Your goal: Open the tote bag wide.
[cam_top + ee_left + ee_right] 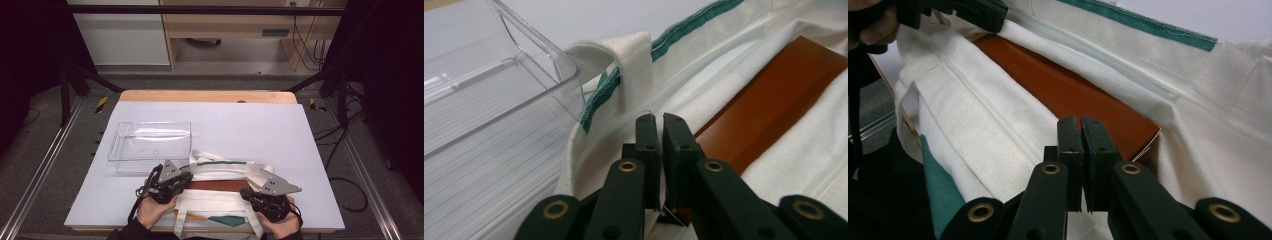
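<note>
Holding a white cloth bag (220, 187) at the near edge of the worktop (260, 125), I have my left gripper (659, 122) and right gripper (1080, 125) each with jaws pressed together on the bag's near rim. A brown book (217, 185) lies inside, long axis running between my hands. A clear tray (150, 145) sits just beyond my left.

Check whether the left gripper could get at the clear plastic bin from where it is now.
Probably yes. The clear bin sits just beyond and beside the left gripper, with only the edge of the white tote bag touching its near corner. The gripper looks shut on that bag's fabric, so it would have to let go first.
</note>
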Available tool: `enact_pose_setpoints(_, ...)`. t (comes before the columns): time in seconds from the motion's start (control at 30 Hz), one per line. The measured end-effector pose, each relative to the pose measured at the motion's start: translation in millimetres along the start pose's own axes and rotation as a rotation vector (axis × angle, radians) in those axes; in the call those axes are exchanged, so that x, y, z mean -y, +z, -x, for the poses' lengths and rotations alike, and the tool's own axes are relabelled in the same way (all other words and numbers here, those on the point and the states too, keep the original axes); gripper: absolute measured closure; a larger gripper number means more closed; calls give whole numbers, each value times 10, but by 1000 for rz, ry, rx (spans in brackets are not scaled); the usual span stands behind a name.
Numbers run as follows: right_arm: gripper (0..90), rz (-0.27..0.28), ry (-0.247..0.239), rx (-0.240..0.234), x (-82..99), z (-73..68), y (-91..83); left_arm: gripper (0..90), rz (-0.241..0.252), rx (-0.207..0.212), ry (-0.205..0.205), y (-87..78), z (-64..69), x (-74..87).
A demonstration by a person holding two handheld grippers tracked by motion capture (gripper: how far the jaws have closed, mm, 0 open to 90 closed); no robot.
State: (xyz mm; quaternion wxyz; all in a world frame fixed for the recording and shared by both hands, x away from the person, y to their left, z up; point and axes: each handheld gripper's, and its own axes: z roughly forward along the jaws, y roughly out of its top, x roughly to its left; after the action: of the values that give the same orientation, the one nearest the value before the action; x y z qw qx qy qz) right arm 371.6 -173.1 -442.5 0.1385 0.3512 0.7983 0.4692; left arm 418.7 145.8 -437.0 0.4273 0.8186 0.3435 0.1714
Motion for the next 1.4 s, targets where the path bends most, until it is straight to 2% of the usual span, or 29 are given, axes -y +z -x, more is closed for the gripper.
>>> enact_pose_setpoints(0.03, 886, 2, 0, -5, -4, -3, -13, 871, 4, -3, -16, -4, -2, -2)
enact_pose_setpoints(0.27, 889, -18, -10, -30, 14, -38, -69, 882, 22, -45, -45, -11, -12, -44)
enact_pose_setpoints(0.3, 890, -34, -13, -41, 60, -56, -80, 882, 26, -69, -46, 3, -7, -57)
enact_pose_setpoints(0.33, 890, -34, -13, -41, 60, -56, -80, 882, 26, -69, -46, 3, -7, -57)
enact_pose_setpoints(0.4, 891, -58, -19, -58, 144, -93, -92, 882, 26, -104, -50, 40, 0, -58)
enact_pose_setpoints(0.5, 891, -84, -14, -54, 214, -117, -55, 881, 24, -116, -69, 87, -13, -48)
enact_pose_setpoints(0.67, 891, -109, -1, -43, 271, -91, 43, 879, 18, -120, -76, 144, -26, -17)
enact_pose_setpoints(0.77, 891, -132, -26, -26, 306, -100, 118, 871, 6, -118, -81, 193, -44, 9)
enact_pose_setpoints(0.87, 887, -145, -50, 0, 317, -121, 169, 853, 20, -108, -89, 201, -67, 31)
enact_pose_setpoints(0.93, 882, -136, -50, -5, 317, -113, 160, 825, 24, -104, -89, 186, -68, 30)
enact_pose_setpoints(1.0, 817, -120, -43, -21, 290, -118, 113, 723, 32, -89, -85, 111, -66, 9)
enact_pose_setpoints(1.03, 817, -120, -43, -21, 290, -118, 113, 710, 32, -89, -85, 111, -66, 9)
enact_pose_setpoints(1.07, 803, -110, -46, -26, 276, -125, 91, 710, 39, -79, -90, 41, -69, -1)
enact_pose_setpoints(1.1, 799, -88, -62, -22, 250, -130, 45, 694, 54, -72, -90, -25, -71, -6)
enact_pose_setpoints(1.13, 795, -33, -57, -25, 207, -127, -53, 685, 67, -67, -91, -98, -71, -9)
enact_pose_setpoints(1.17, 795, -33, -57, -25, 207, -127, -53, 685, 74, -62, -89, -168, -65, -7)
enact_pose_setpoints(1.2, 795, 22, -46, -11, 156, -112, -160, 688, 75, -52, -83, -235, -59, 2)
enact_pose_setpoints(1.23, 793, 42, -43, 1, 130, -93, -206, 694, 76, -45, -78, -290, -48, 18)
enact_pose_setpoints(1.27, 793, 42, -43, 1, 130, -93, -206, 694, 75, -44, -75, -329, -35, 41)
enact_pose_setpoints(1.33, 782, 75, -28, 53, 76, -34, -274, 706, 57, -26, -73, -363, -16, 111)
enact_pose_setpoints(1.4, 745, 82, -17, 84, 39, 26, -284, 708, 30, -19, -65, -356, -3, 184)
